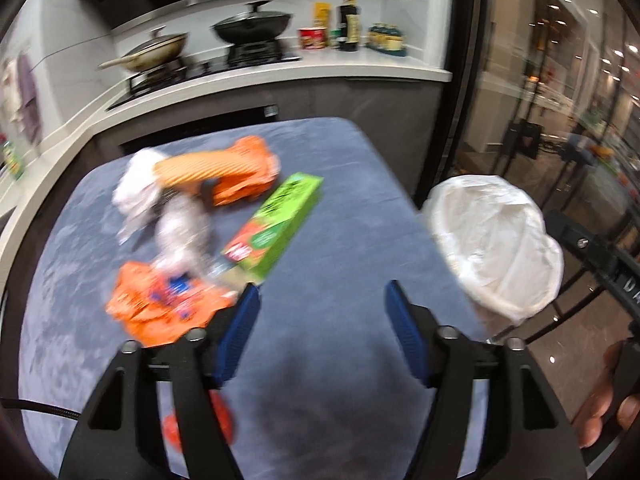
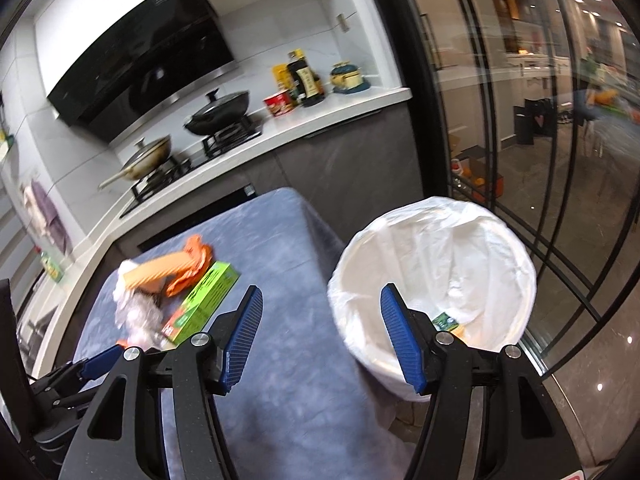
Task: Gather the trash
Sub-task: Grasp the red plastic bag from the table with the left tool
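Trash lies on the blue-grey table (image 1: 320, 240): a green box (image 1: 276, 224), an orange wrapper (image 1: 244, 170) at the far side, a crumpled orange wrapper (image 1: 160, 308) nearer, and white and silvery crumpled scraps (image 1: 160, 208) between them. My left gripper (image 1: 320, 304) is open and empty above the table, just right of the near orange wrapper. My right gripper (image 2: 320, 304) is open and empty, between the table edge and the white-lined bin (image 2: 432, 264). The bin also shows in the left wrist view (image 1: 496, 240). A small green scrap (image 2: 446, 322) lies inside the bin. The green box (image 2: 202, 304) and orange wrapper (image 2: 180, 268) show left of it.
A kitchen counter (image 1: 280, 72) with a stove, two pans (image 1: 252, 26), bottles and jars runs behind the table. A glass sliding door (image 2: 520, 160) stands right of the bin. The left gripper's tip (image 2: 100, 360) shows at the right view's lower left.
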`<state>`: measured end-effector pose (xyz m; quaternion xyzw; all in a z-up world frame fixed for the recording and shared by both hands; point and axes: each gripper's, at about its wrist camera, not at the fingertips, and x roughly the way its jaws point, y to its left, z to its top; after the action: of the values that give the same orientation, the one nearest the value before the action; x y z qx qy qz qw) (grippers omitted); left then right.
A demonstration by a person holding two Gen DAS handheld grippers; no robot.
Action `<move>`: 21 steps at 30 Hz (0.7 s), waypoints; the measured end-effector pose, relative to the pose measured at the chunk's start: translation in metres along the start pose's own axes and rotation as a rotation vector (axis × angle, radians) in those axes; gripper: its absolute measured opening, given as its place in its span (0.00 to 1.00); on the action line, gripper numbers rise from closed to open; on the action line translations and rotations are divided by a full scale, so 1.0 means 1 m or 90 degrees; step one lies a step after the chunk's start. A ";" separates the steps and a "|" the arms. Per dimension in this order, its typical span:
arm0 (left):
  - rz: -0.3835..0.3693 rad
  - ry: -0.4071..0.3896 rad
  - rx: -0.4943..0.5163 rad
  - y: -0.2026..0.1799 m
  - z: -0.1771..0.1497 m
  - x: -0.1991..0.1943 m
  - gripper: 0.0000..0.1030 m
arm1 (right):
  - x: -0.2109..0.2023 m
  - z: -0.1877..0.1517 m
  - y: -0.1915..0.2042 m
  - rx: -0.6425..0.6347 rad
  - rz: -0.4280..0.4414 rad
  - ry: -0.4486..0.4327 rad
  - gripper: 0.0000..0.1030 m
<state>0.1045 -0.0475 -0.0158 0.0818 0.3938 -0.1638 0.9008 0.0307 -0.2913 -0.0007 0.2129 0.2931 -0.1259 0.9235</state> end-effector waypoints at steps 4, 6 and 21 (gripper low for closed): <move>0.038 0.019 -0.021 0.029 -0.018 -0.004 0.75 | 0.002 -0.010 0.018 -0.017 0.011 0.016 0.61; 0.051 0.038 -0.039 0.045 -0.030 -0.004 0.77 | 0.004 -0.015 0.026 -0.027 0.018 0.026 0.61; 0.049 0.125 -0.125 0.103 -0.091 0.005 0.78 | 0.023 -0.052 0.088 -0.087 0.056 0.090 0.61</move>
<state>0.0825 0.0727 -0.0789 0.0241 0.4911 -0.0814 0.8670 0.0550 -0.1922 -0.0243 0.1701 0.3559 -0.0494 0.9176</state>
